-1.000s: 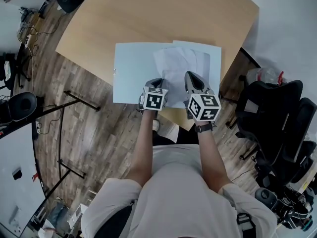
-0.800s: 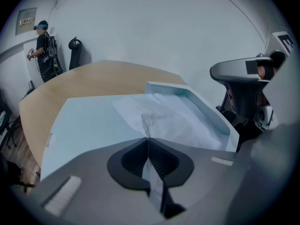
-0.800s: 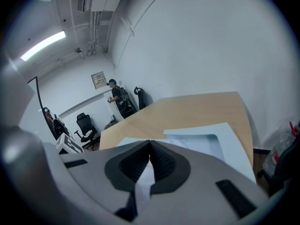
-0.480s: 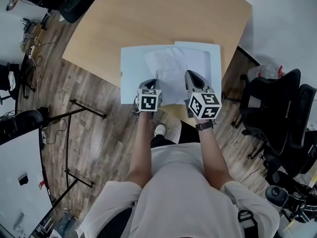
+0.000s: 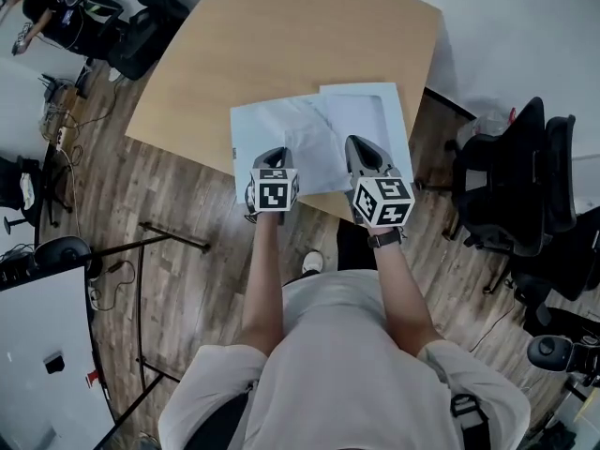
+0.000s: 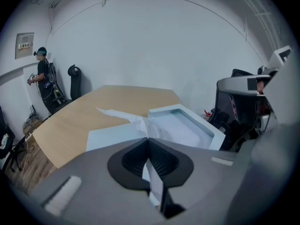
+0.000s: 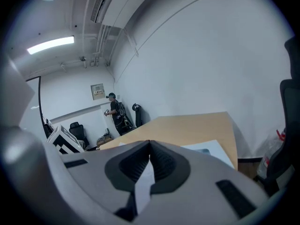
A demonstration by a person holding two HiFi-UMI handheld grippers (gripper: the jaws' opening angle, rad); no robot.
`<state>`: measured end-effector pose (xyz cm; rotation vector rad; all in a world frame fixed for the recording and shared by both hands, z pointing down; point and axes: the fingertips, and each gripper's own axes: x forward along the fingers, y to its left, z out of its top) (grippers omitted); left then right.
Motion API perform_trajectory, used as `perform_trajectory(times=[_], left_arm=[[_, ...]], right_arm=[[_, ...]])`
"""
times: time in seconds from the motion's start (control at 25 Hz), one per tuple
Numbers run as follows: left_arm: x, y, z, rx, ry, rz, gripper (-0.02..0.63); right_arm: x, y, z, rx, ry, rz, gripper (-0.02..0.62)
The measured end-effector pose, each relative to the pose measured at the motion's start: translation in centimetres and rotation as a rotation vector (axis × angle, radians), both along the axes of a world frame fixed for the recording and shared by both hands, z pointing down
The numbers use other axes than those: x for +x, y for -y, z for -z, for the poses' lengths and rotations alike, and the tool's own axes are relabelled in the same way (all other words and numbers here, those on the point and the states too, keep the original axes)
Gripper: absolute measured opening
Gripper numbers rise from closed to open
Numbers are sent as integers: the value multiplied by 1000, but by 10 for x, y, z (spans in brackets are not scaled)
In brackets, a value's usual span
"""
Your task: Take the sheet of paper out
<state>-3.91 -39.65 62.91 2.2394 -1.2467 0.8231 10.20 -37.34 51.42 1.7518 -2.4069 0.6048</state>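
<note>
**Holding a white sheet by its near edge over a pale blue case**

Head view: the white crumpled sheet of paper (image 5: 317,146) is stretched between the left tool (image 5: 273,156) and the right tool (image 5: 362,148), each clamped on its near edge. Its long axis runs roughly away from the person, with the far end over the middle of the pale blue flat case (image 5: 377,111). The case lies open in two rectangular panels on the light wooden worktop (image 5: 281,45). The paper is thin and creased, while the case looks smooth and matt. Black office chairs (image 5: 511,186) stand at the right on the wood-plank floor (image 5: 187,214). A second ago the sheet spread wider, reaching onto the right panel. Now it is gathered narrower, that panel shows bare, and both tools sit higher in the picture.

Left gripper view: the left tool (image 6: 148,140) has its jaws pressed together on a strip of the sheet (image 6: 135,122). Beyond them the paper rises in wrinkled folds, and one pointed corner aims away to the left over the worktop (image 6: 84,121). The case (image 6: 187,125) shows a raised rim around a shallow recess. A standing person (image 6: 44,81) is by the far wall.

Right gripper view: the right tool (image 7: 150,145) is closed on a flat white strip of the sheet (image 7: 143,186) that runs down toward the camera. A corner of the case (image 7: 213,151) lies on the worktop (image 7: 197,125) beyond.
</note>
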Motion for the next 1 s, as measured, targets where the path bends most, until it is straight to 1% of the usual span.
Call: perform_trajectory(times=[0.2,0.32,0.52,0.72,0.88,1.0], left_arm=[[6,-1,44,92,-14,-51,9],[13,-6,73,154,-23,-79,9],[25,-19,140,288,-64,-104,9],[40,-43,196,419,-112,-128,9],[46,-61,236,523,-102,-148,9],[46,-70,260,574,-132,-134,9]], right_arm=[[5,-22,41,109,-73,-58,3],[9,-38,66,168,-98,-90,3],[16,-60,107,250,-140,-144,3],[18,-81,145,333,-196,-172,3],[20,-97,165,369,-226,-194,3],[20,-105,171,365,-272,-198,3]])
